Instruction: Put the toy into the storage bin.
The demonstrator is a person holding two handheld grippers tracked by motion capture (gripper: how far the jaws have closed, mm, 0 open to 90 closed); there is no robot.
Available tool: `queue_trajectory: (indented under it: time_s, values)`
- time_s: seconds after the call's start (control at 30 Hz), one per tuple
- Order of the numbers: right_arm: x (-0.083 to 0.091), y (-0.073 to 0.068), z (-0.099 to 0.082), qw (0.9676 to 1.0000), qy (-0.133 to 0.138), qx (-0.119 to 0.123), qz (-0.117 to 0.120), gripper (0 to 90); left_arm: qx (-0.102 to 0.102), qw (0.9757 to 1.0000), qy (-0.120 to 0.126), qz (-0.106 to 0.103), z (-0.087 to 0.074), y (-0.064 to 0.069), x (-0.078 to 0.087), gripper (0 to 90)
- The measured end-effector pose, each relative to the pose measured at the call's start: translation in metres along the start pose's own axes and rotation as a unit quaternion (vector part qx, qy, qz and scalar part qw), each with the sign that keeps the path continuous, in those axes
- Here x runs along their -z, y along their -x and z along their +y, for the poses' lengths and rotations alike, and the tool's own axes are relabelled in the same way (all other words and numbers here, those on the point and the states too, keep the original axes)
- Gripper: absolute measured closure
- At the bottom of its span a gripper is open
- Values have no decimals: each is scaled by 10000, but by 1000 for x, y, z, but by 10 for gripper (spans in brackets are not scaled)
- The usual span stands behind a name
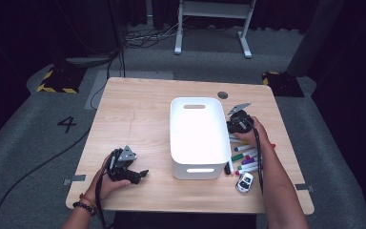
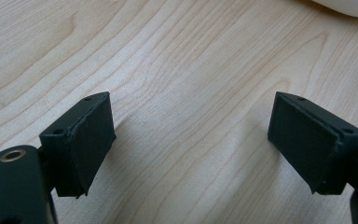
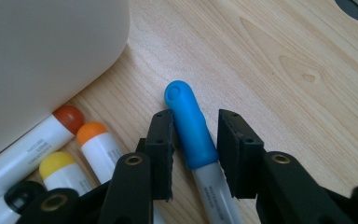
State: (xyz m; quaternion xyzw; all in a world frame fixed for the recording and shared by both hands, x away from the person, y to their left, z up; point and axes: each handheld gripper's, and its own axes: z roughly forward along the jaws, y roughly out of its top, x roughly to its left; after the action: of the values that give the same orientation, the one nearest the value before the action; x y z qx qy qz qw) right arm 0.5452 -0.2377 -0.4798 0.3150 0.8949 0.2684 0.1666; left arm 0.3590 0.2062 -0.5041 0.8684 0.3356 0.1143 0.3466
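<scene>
While the right gripper [image 3: 193,154] has its jaws nearly closed around the blue-capped white marker [image 3: 189,123] lying on the pale wooden table [image 3: 279,60] beside the white plastic bin [image 3: 42,56], a gap shows on one side, so the round cap may roll or squirt out. Neighbouring orange-capped marker [image 3: 93,135] could get nudged. The left gripper [image 2: 191,144] rests wide open, empty, near the table's front edge.
</scene>
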Motion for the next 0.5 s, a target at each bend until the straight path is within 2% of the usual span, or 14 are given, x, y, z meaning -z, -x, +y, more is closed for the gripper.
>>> queue_trajectory:
  time_s: [0.13,0.23,0.37,0.5]
  values:
    - [0,0,2,9999,-82,20,-136,720,0,10000,-1,-1,0,0,0,148]
    - [0,0,2,9998,-48,-17,-184,740,-1,10000,-1,0,0,0,0,148]
    - [1,2,2,10000,-14,-32,-74,745,-11,10000,6,12,0,0,0,148]
    - [4,1,4,9998,75,-48,-149,747,-2,10000,-1,1,0,0,0,148]
